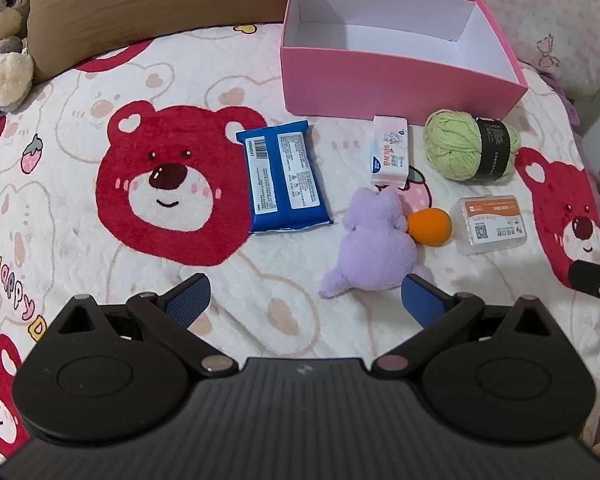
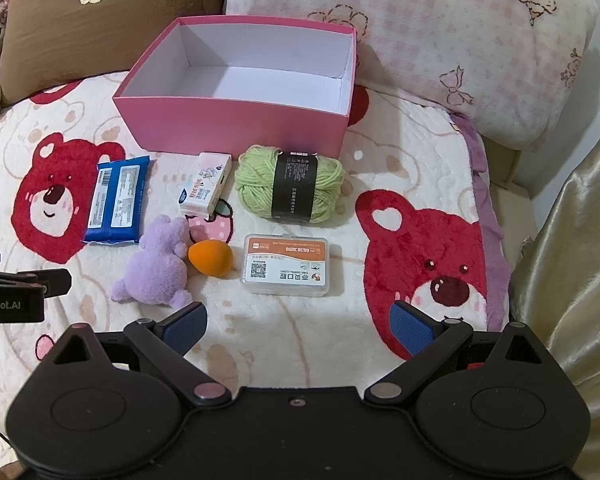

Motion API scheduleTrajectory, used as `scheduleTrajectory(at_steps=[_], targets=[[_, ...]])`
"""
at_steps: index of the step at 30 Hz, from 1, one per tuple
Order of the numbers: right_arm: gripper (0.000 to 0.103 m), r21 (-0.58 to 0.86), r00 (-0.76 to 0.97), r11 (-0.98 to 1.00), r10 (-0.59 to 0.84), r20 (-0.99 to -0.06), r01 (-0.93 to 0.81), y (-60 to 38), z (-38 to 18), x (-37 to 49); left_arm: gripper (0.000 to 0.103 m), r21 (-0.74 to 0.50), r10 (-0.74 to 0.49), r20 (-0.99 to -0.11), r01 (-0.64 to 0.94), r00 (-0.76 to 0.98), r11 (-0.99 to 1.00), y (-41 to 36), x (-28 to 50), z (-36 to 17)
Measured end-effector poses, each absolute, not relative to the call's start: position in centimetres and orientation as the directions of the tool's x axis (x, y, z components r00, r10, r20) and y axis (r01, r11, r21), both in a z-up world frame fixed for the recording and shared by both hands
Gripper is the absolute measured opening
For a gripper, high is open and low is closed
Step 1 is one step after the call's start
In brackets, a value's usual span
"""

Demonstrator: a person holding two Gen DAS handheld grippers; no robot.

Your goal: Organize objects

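Both grippers [image 1: 306, 300] [image 2: 298, 326] spread above blanket [image 1: 80, 240]

Bed covered by cream fleece blanket [image 2: 308, 332] printed with red bear faces, pale bear outlines, strawberries, coloured lettering. Purple trim along blanket's right edge. Brown pillow [image 2: 100, 24] at head of bed, left side, white fluffy outline stitched on it. Pink checked pillow [image 2: 440, 40] beside it on right, printed with bows, flowers, small bears. Grey rabbit plush [image 1: 4, 20] propped against brown pillow at far left. Shiny gold fabric [image 2: 572, 260] hanging at right edge. Even indoor light.
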State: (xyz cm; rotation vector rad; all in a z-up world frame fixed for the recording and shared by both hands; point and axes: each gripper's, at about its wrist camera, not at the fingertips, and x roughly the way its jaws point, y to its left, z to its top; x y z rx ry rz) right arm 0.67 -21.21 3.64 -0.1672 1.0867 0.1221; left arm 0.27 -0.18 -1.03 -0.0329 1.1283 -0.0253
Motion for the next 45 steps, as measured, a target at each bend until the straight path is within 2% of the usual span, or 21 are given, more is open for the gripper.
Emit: scheduleTrajectory(at_steps=[24, 29, 32, 37, 39, 45], targets=[[0.099, -0.078, 0.473, 0.979, 0.021, -0.881, -0.188, -21.1, 4.0, 0.7, 0.103, -0.053, -0.058, -0.903, 0.024, 0.426, 0.998, -0.4, 0.1, -0.8], [0.099, -0.012, 0.524, 0.98, 0.095, -0.846, -0.196, -21.1, 5.5, -0.3, 0.1, -0.075, -0.091, -0.89, 0.053, 0.446, 0.996, -0.4, 0.0, -0.1], [0.099, 0.016, 0.561, 0.973, 0.146, -0.815, -0.229, -21.2, 6.5, -1.2, 0.1, -0.095, -0.112, -0.883, 0.059, 0.456, 0.994, 0.1, 0.3, 0.6], [0.099, -0.089, 0.657, 0.949, 0.14, -0.741, -0.304, -20.9, 7.1, -2.8, 0.102, -0.116, -0.127, -0.865, 0.053, 0.485, 0.992, 1.7, 0.8, 1.8], [0.099, -0.104, 0.667, 0.926, 0.181, -0.722, -0.363, -20.8, 6.9, -3.2, 0.102, -0.126, -0.148, -0.855, 0.076, 0.497, 0.989, 2.3, 1.1, 2.1], [0.099, -0.107, 0.597, 0.873, 0.231, -0.768, -0.476, -19.4, 4.5, -2.6, 0.103, -0.053, -0.111, -0.838, 0.122, 0.534, 0.991, 2.6, 2.1, 1.8]])
